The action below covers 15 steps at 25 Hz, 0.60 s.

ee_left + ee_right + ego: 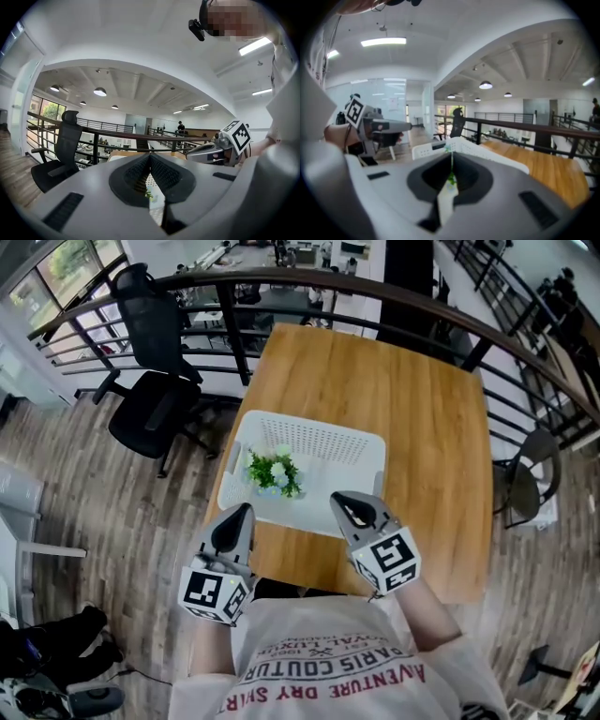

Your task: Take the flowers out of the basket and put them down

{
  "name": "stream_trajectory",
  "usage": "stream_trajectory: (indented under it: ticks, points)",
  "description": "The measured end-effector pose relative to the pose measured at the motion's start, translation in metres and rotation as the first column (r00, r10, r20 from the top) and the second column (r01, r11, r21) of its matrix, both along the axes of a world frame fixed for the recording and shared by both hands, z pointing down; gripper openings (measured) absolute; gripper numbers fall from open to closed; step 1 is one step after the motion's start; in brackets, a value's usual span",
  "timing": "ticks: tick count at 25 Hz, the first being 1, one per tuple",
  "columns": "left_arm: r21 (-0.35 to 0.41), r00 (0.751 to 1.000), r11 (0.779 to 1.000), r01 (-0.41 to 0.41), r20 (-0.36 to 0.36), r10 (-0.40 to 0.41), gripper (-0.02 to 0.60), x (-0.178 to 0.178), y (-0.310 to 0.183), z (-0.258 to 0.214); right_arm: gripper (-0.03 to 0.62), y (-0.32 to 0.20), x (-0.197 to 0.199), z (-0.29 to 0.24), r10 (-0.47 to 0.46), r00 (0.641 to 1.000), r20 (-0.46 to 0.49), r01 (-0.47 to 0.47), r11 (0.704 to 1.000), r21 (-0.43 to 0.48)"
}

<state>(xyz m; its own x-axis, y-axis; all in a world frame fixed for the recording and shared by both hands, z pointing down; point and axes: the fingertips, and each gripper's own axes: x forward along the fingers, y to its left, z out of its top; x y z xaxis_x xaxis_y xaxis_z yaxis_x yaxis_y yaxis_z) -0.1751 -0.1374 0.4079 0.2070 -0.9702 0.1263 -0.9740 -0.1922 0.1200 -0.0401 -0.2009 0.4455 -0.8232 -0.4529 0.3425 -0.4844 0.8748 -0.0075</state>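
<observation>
Closest to the camera, the person's pale printed T-shirt fills the bottom of the head view, and both forearms reach out from it over the near edge of the light wooden bench. At left, the left gripper points forward, close to level, toward the near left corner of the basket. Its jaws stand with their tips meeting and nothing caught between them. Just beyond it, the small bunch of flowers, green leaves with white and pale blue blossoms, lies inside the white perforated plastic basket, in its near left part, close to the left wall. The bunch looks light and soft, and I judge the blossoms easy to crush or to snag on the basket's holes. A gentle pinch low on the gathered stems would suit it best, though the foliage hides them from here. To the right, the right gripper tips somewhat downward, its nose over the basket's near rim, jaws pressed together and empty. Neither gripper reaches the flowers, and whichever takes them would first have to part its jaws.
</observation>
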Motion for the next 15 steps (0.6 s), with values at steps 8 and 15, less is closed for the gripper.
stream_trajectory:
  ticks: [8, 15]
  points:
    - [-0.017, 1.000, 1.000, -0.007, -0.003, 0.007, 0.021, -0.054, -0.033, -0.005, 0.045, -0.033, -0.053, 0.037, -0.083, 0.990, -0.115, 0.067, 0.989, -0.132]
    - [-0.058, 1.000, 0.998, -0.009, -0.026, 0.008, 0.021, -0.090, -0.053, 0.016, 0.414, -0.038, -0.085, 0.110, -0.236, 0.934, -0.270, 0.168, 0.953, -0.253]
